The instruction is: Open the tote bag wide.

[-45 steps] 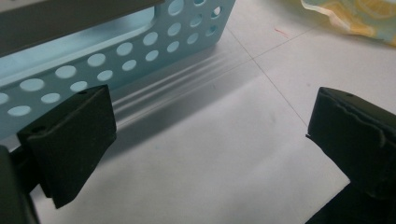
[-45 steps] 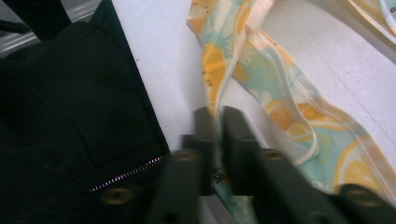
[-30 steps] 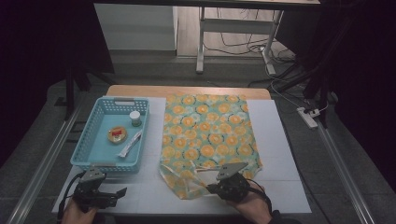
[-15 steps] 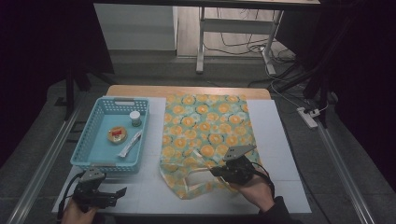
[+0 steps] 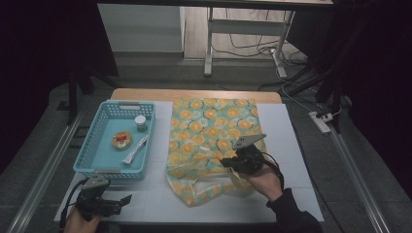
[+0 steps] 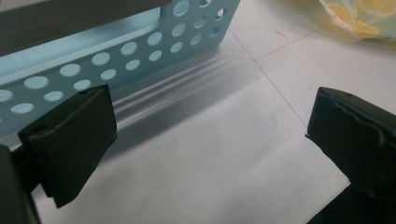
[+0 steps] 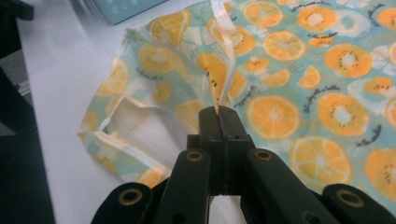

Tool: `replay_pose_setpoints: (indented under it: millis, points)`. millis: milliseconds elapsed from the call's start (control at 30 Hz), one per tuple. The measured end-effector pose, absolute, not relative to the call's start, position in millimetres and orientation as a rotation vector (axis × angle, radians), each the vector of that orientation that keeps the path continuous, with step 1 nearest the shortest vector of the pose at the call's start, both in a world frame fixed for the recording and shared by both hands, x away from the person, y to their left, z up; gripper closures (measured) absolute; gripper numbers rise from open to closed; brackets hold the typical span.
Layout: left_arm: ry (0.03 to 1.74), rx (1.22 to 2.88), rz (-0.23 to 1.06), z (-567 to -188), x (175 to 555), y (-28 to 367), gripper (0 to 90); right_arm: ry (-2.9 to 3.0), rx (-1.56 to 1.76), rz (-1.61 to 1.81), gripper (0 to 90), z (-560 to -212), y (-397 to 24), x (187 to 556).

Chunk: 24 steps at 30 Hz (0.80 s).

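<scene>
Left gripper (image 5: 104, 200), lower left of the high view: low over the white desk (image 5: 160, 199), jaws spread wide with nothing between them. In the left gripper view only bare desk surface lies between the jaws, and the pale blue basket (image 6: 140, 51) stands just beyond, upper left of that frame.

Right gripper (image 5: 233, 161), lower centre-right of the high view, held in the person's hand (image 5: 265, 179): jaws pressed together, pinching a thin fold of the fruit-print bag (image 5: 214, 141). In the right gripper view the pinched edge rises from the jaw tips at frame centre as a narrow upright pleat, and the bag's mouth gapes at the left, showing its pale inside.

Bag: spread flat over the middle of the desk, near edge rumpled and lifted at the gripper.

Basket, left of the bag, not touching it: holds a round yellow-lidded tub (image 5: 122, 140), a white sachet (image 5: 135, 149) and a small jar (image 5: 141, 123).
</scene>
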<state>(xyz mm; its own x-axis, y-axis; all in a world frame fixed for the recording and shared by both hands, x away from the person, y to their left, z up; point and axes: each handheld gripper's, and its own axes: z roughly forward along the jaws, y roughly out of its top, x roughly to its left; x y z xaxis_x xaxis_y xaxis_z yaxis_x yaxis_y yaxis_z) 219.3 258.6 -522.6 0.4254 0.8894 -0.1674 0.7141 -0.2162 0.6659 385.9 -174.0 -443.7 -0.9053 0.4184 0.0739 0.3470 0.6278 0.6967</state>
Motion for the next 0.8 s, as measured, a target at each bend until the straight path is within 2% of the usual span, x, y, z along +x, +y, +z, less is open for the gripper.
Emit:
replay_pose_setpoints:
  millis: [800]
  points:
    - [1.353,1.991,0.326,-523,220,259,1.9,2.728,0.768,1.140,89.6,-448,-165,463]
